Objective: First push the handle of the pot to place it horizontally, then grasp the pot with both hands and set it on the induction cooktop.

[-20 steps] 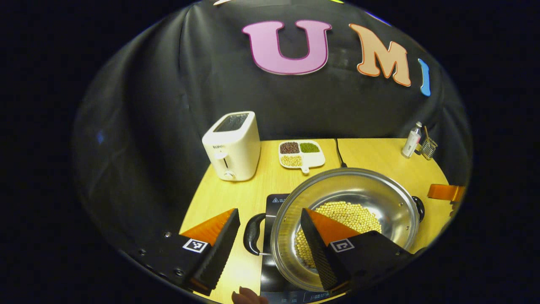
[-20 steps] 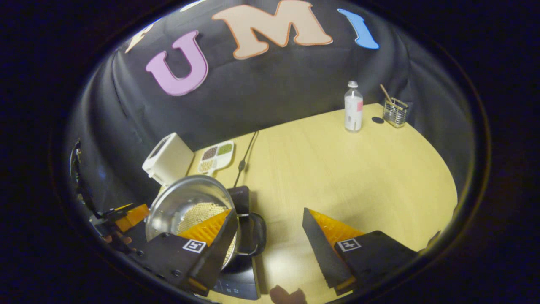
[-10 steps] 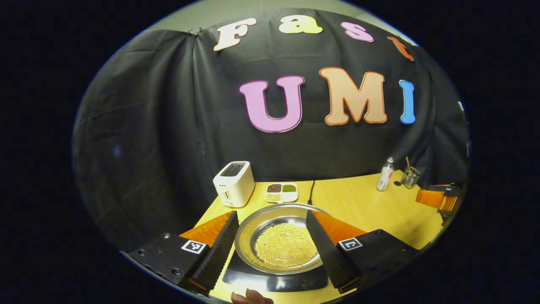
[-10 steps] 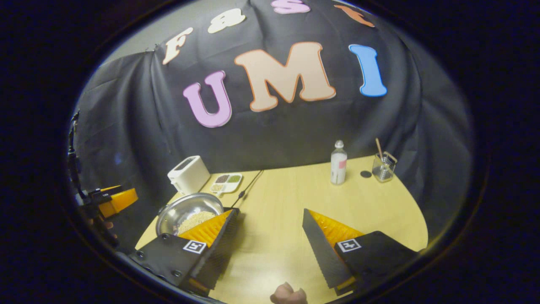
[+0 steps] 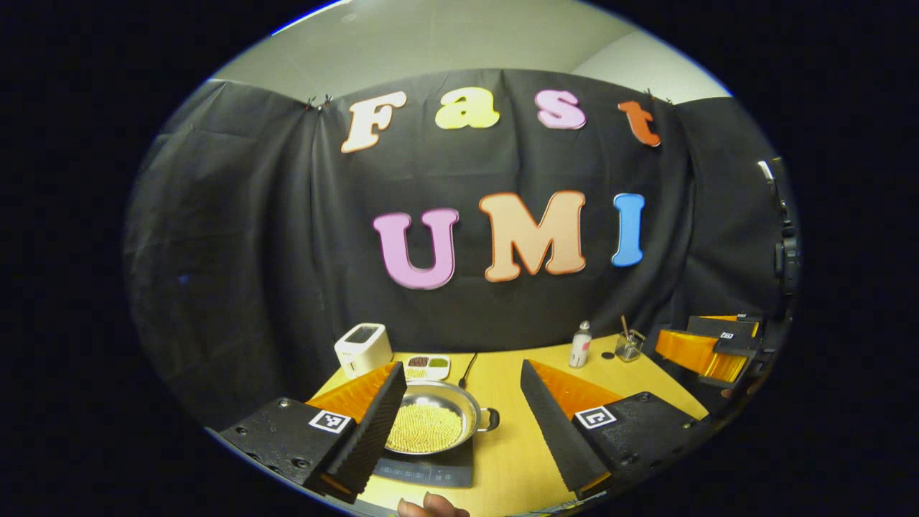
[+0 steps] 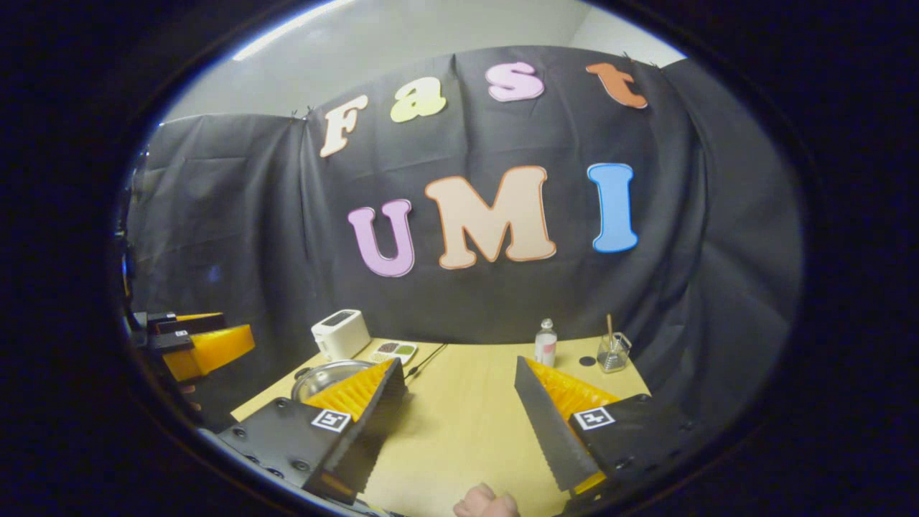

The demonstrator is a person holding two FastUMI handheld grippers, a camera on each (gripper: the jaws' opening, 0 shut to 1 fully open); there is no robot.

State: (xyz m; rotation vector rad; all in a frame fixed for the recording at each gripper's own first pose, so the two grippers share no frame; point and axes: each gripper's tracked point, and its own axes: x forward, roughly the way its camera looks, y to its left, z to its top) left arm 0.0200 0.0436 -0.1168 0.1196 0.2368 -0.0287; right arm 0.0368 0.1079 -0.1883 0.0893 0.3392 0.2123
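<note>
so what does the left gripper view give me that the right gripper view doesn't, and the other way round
Left gripper view: the induction cooktop under the pot, the yellow beans inside it, its side handle, and the right gripper, open, off to the side.
Right gripper view: the left gripper, open, at the far left; the pot here is a rim behind a finger.
Both: toaster, divided dish, bottle, glass holder, table.

Steel pot point(image 5: 431, 420) of pale beans sits upright on the black induction cooktop point(image 5: 425, 472)
</note>
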